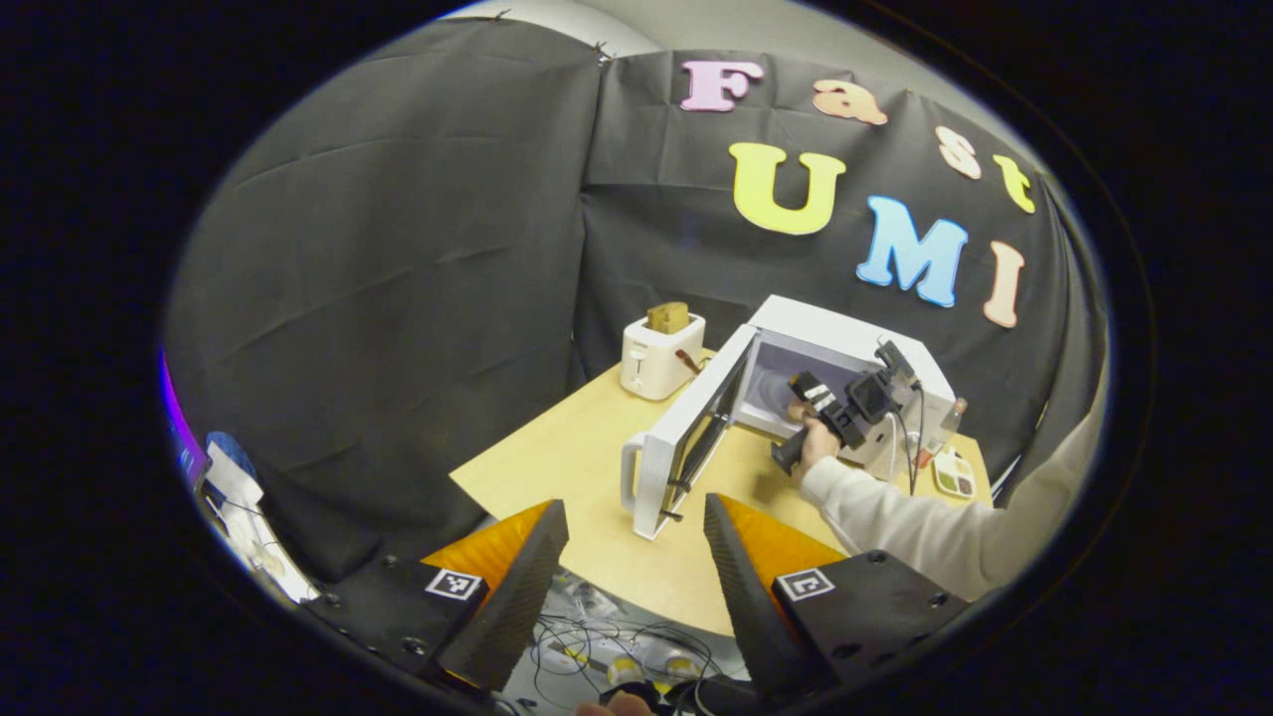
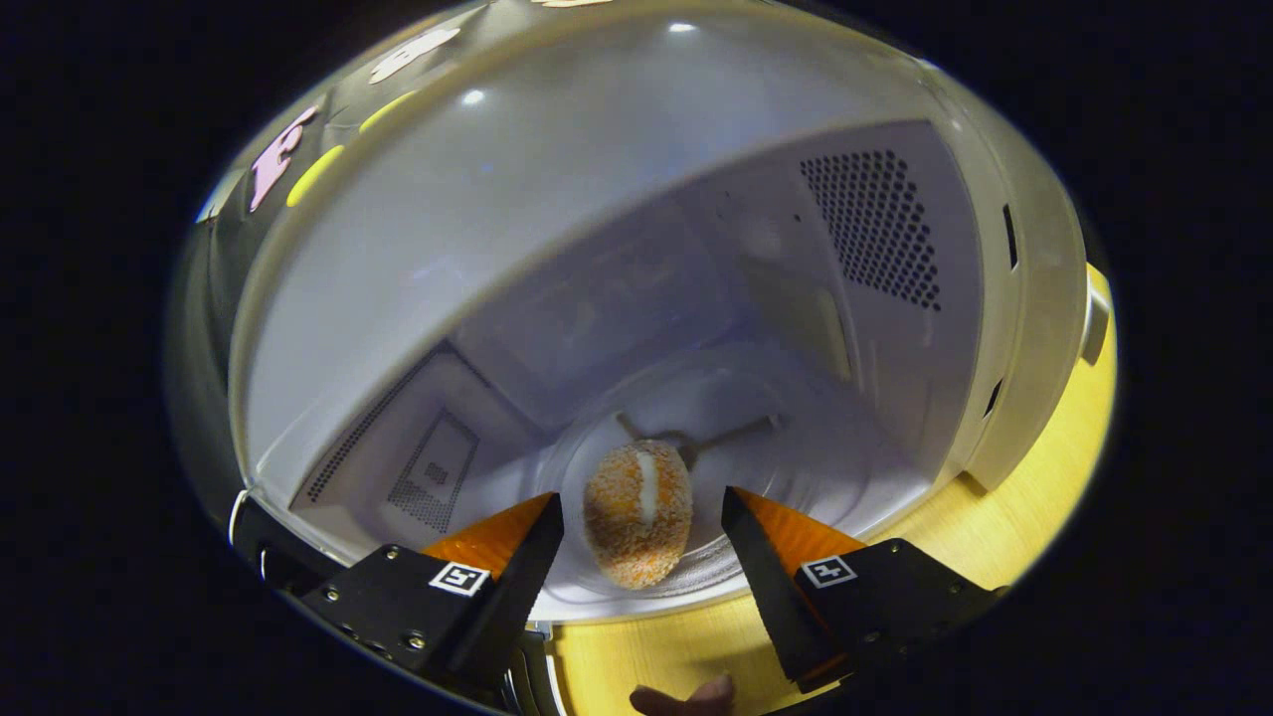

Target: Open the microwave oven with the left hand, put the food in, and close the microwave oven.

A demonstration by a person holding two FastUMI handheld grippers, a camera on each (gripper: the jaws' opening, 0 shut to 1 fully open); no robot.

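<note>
A white microwave [image 1: 845, 343] stands on the wooden table [image 1: 587, 477] with its door [image 1: 686, 438] swung wide open. My left gripper [image 1: 636, 517] hangs open well back from the table's near edge, with nothing between its fingers. Farther off in the same view, a hand in a white sleeve [image 1: 915, 527] holds the right gripper [image 1: 811, 393] at the microwave's mouth. In the right gripper view, a crumbed orange food piece [image 2: 637, 513] lies on the glass turntable [image 2: 756, 438] inside the cavity. My right gripper [image 2: 641, 512] is open, its fingers standing apart on either side of the food.
A white toaster [image 1: 660, 355] with a slice of bread in it stands on the table's far left corner. A small tray [image 1: 955, 475] lies right of the microwave. Cables [image 1: 617, 636] lie on the floor below the table's near edge. Clutter [image 1: 234, 497] sits at far left.
</note>
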